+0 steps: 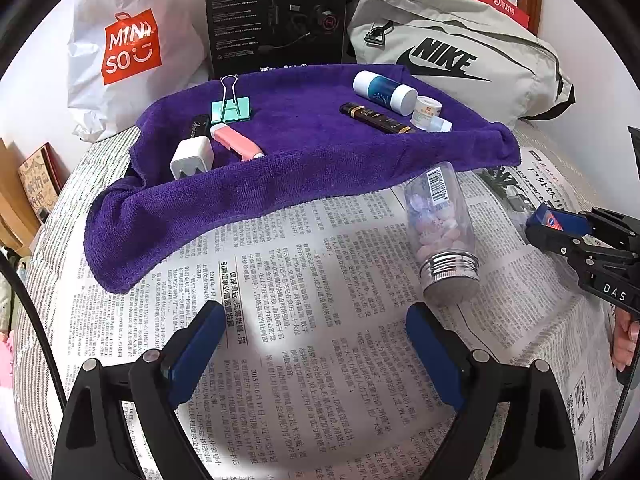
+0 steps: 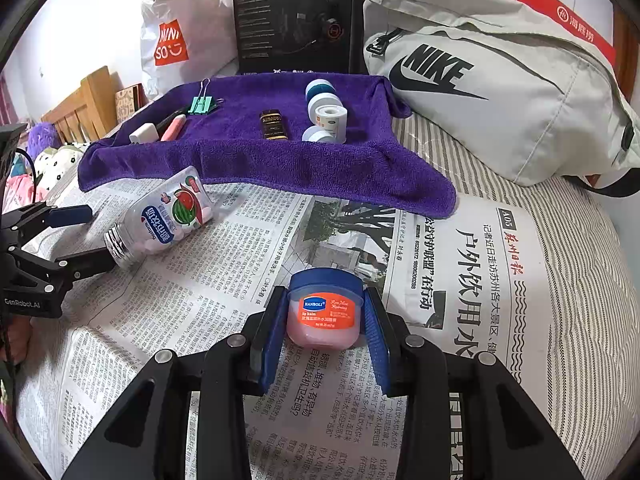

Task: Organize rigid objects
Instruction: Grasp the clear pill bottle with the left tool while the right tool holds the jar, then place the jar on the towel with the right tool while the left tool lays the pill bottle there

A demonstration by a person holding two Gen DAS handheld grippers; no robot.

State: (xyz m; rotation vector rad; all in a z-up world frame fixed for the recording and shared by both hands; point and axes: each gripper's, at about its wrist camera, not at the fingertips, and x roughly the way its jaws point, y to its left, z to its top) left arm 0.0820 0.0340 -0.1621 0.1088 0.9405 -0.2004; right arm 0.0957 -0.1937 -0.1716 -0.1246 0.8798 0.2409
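Lip balm jar (image 2: pixel 322 310): in the right wrist view it sits low in the middle of the frame, between the 2 blue pads of the right gripper (image 2: pixel 325 332); the pads touch its 2 sides, so the fingers hold it, just above the newspaper (image 2: pixel 460 280).
Candy bottle (image 2: pixel 166 214): right wrist view, left of the middle; it lies on its side on the newspaper, silver cap toward the left gripper (image 2: pixel 86 236), whose fingers stand apart around the cap end; whether they touch it I cannot tell.
Purple towel (image 2: pixel 280 160): right wrist view, upper middle; on it a green binder clip (image 2: pixel 202 105), a white charger (image 2: pixel 143 133), a pink stick (image 2: pixel 174 127), a dark tube (image 2: pixel 273 124) and 3 white containers (image 2: pixel 325 114) close together.
Background, right wrist view: a grey bag (image 2: pixel 500 92) at upper right, a black box (image 2: pixel 294 20) at top middle.
Left gripper, left wrist view (image 1: pixel 314 344): bottom of the frame; fingers wide apart, nothing between them, only newspaper (image 1: pixel 300 280) under them.
Candy bottle, left wrist view (image 1: pixel 442 232): right of the middle, lying on the newspaper, cap toward the camera.
Right gripper, left wrist view (image 1: pixel 560 226): right edge; the jar's blue lid (image 1: pixel 554 218) shows at its tips.
Purple towel, left wrist view (image 1: pixel 300 148): upper middle, with the same small things on it.
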